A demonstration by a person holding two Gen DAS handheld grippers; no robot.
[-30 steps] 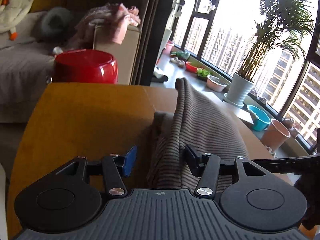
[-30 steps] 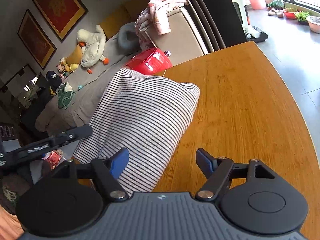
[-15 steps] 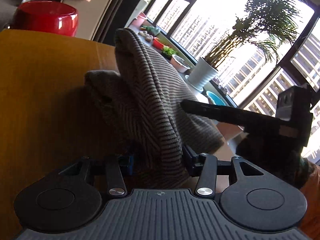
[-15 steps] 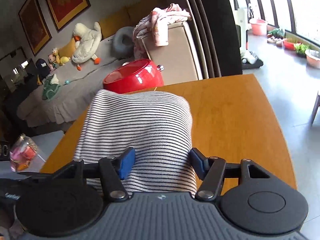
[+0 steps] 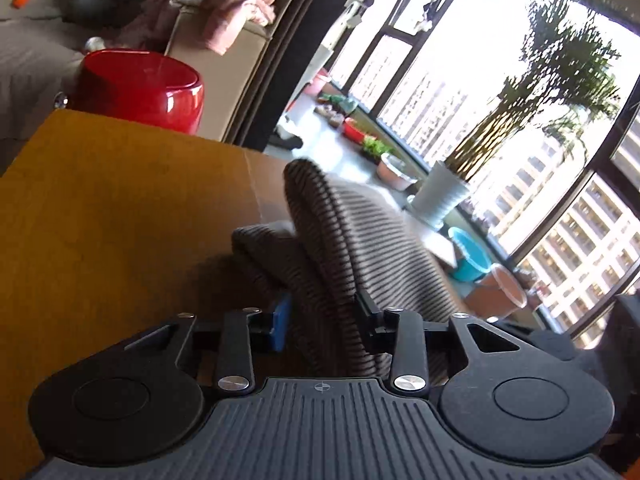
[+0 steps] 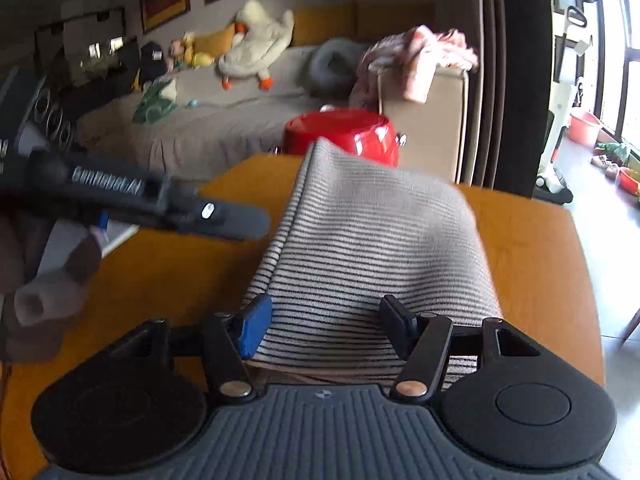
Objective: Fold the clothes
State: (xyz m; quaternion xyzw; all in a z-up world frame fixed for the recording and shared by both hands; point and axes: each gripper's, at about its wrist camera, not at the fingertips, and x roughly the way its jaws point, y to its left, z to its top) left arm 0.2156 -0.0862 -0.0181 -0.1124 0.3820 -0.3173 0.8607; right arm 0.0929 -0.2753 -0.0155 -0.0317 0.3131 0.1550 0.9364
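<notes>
A grey, dark-striped garment point(image 6: 372, 240) lies folded on the wooden table point(image 6: 532, 264). In the left wrist view it stands as a thick ridge point(image 5: 340, 248), and my left gripper point(image 5: 322, 316) is shut on its near fold, with cloth filling the narrow gap. My right gripper point(image 6: 324, 328) is open and wide at the garment's near edge. The blue pad point(image 6: 254, 330) sits at the cloth's left border, and the cloth runs on past the black finger point(image 6: 396, 324). The layered edge shows under the fingers. The left tool's black body point(image 6: 152, 196) crosses the left of the right wrist view.
A red pot point(image 5: 140, 88) stands beyond the table's far edge, in front of a beige sofa arm point(image 6: 424, 128) draped with pink cloth. Plants, a white pot point(image 5: 440, 196) and basins line the window side. Bare wood point(image 5: 120, 208) lies left of the garment.
My left fingers have closed in on the fold, and its view has tilted up to show the table and red pot. The right gripper has shifted, and the cloth's far edge stands higher.
</notes>
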